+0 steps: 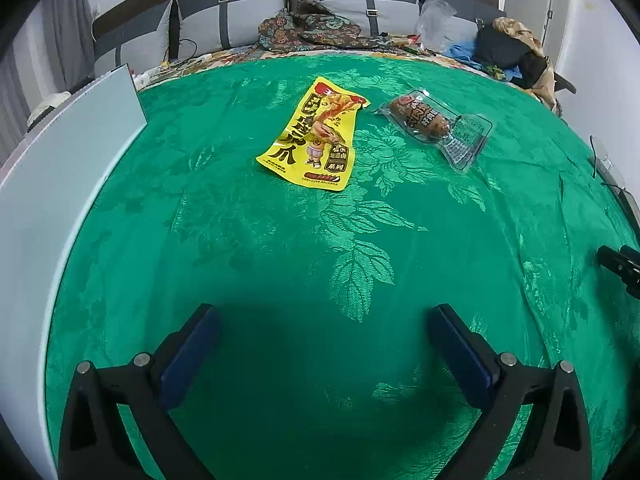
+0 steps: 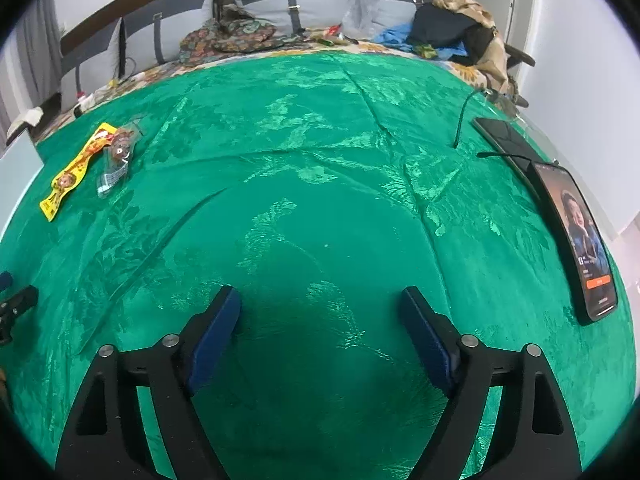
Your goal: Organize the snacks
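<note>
A yellow snack packet lies flat on the green tablecloth, ahead of my left gripper. To its right lies a clear-wrapped brown snack. My left gripper is open and empty, well short of both. In the right wrist view the yellow packet and the clear-wrapped snack lie at the far left. My right gripper is open and empty over bare cloth. Its tip also shows at the right edge of the left wrist view.
A white box stands along the left edge of the table. A phone with a lit screen and a dark tablet with cables lie at the right edge. A sofa with cushions, cloths and bags stands behind the table.
</note>
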A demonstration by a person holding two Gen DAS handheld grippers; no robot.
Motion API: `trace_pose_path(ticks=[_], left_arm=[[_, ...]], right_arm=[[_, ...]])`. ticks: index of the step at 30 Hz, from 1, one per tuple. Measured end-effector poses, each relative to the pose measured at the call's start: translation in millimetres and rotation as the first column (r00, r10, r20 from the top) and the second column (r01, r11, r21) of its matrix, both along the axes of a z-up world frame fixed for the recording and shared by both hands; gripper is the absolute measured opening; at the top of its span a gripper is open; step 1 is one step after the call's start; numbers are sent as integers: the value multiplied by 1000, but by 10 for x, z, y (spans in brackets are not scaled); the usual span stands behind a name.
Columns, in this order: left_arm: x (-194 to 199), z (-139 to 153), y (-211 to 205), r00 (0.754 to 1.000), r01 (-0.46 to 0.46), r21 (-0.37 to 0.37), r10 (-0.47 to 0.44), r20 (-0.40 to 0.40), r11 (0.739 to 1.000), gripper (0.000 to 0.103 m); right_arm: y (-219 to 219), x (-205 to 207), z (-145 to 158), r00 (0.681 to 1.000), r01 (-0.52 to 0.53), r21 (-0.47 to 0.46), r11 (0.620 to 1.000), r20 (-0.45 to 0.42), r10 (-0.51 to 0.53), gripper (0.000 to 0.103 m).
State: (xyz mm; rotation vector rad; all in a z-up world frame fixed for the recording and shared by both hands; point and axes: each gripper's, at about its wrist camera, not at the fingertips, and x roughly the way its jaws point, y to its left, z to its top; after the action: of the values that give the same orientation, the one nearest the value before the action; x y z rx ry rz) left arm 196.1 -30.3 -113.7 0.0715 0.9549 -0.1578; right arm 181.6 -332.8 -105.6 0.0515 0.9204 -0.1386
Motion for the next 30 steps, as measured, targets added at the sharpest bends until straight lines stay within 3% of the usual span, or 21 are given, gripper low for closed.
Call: trace_pose_path(ticks=[12, 20, 30], left_arm=[[1, 4, 4, 1000, 0, -2, 0, 0, 1000, 103], [15, -6, 0, 1000, 0, -3, 0, -1, 1000, 103], [19, -3, 5, 1000, 0, -3, 0, -1, 1000, 103]], right_arm=[[-6, 15, -18, 1000, 25, -5, 1000, -7, -25, 91], [36, 541, -29, 990, 141, -4, 990, -11, -141, 95], [40, 516, -27, 988, 153, 2, 988, -9, -153, 95]])
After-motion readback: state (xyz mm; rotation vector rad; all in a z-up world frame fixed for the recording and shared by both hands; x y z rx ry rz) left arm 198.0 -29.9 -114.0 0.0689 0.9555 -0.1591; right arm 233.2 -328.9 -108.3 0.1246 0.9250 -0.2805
